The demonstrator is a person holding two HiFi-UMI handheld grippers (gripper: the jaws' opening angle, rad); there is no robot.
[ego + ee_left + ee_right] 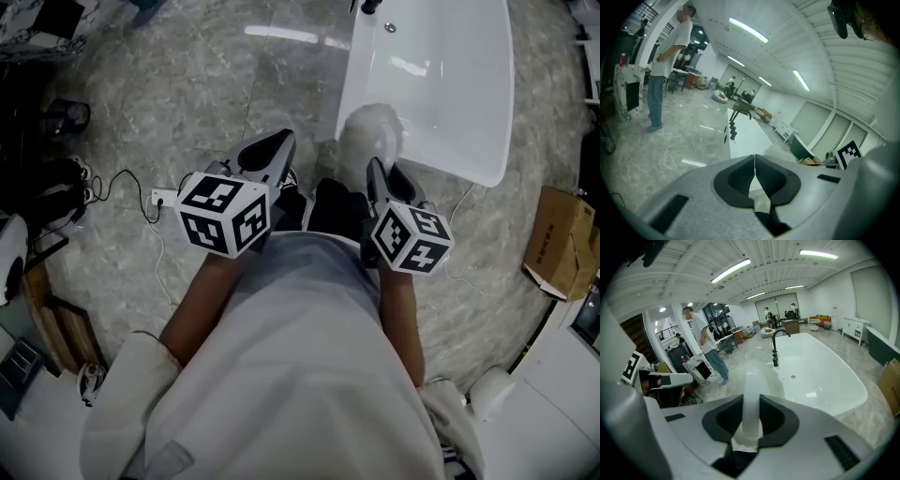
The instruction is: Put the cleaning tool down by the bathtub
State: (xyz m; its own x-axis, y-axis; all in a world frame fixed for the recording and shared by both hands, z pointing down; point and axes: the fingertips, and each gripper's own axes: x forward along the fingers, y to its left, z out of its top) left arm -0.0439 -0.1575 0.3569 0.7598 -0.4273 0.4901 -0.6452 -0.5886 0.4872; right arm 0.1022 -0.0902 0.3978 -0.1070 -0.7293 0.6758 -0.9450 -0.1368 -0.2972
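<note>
The right gripper (pixel 375 171) is clamped on the thin white handle of the cleaning tool (pixel 751 380). The tool's fluffy white head (pixel 371 131) sits upper centre of the head view, at the near rim of the bathtub (pixel 487 141). It looks to be over the rim, not the floor, but it's blurry, so I can't say if it touches. The left gripper (pixel 754 161) has its jaws pressed together w/ nothing between them and hangs just left of the tool, over the grey floor (pixel 187 103).

Risks, imo: if the jaws let go here, the head could tip into the tub instead of landing beside it. The handle is slim and smooth, so it may swivel in the grip on the way down. There's also a cable & power strip (pixel 161 198) at mid-left, near the feet, which could trip the person on a step sideways.
</note>
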